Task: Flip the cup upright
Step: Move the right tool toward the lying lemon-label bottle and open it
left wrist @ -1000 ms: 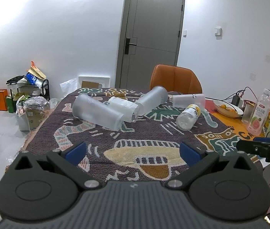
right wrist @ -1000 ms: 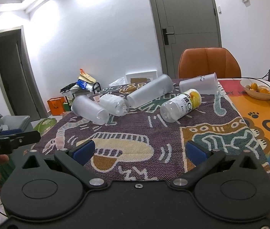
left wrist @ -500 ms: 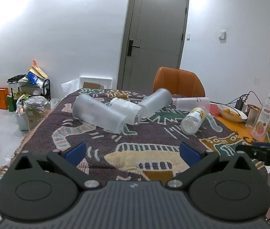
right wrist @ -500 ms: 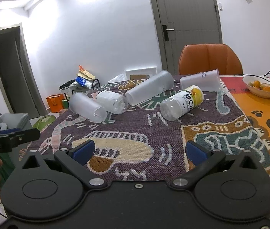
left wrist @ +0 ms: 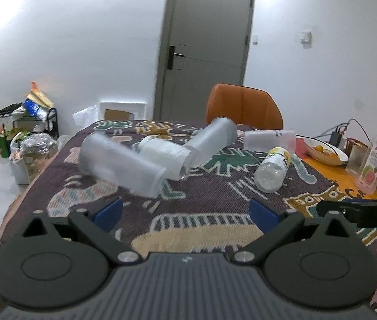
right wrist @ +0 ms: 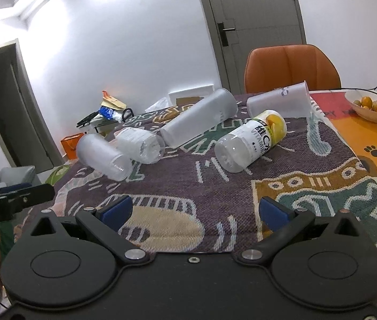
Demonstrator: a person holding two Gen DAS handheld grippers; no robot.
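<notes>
Several frosted plastic cups lie on their sides on the patterned tablecloth (left wrist: 209, 202). The nearest tall cup (left wrist: 120, 166) (right wrist: 104, 157) lies at the left. A ribbed clear cup (left wrist: 165, 157) (right wrist: 140, 145) lies beside it. Another tall cup (left wrist: 211, 140) (right wrist: 199, 121) lies behind, and a short cup (left wrist: 269, 140) (right wrist: 279, 102) lies at the back. My left gripper (left wrist: 185, 210) is open and empty, short of the nearest cup. My right gripper (right wrist: 195, 210) is open and empty, near the table's front.
A vitamin bottle (left wrist: 272, 172) (right wrist: 251, 140) lies on its side right of the cups. A bowl of oranges (right wrist: 373, 105), a drink bottle (left wrist: 375, 162) and cables stand at the right. An orange chair (left wrist: 244, 106) stands behind the table. Clutter sits on the floor at the left.
Both grippers have moved forward toward the cups, which now look larger and closer. Both stay open. The cups have not moved.
</notes>
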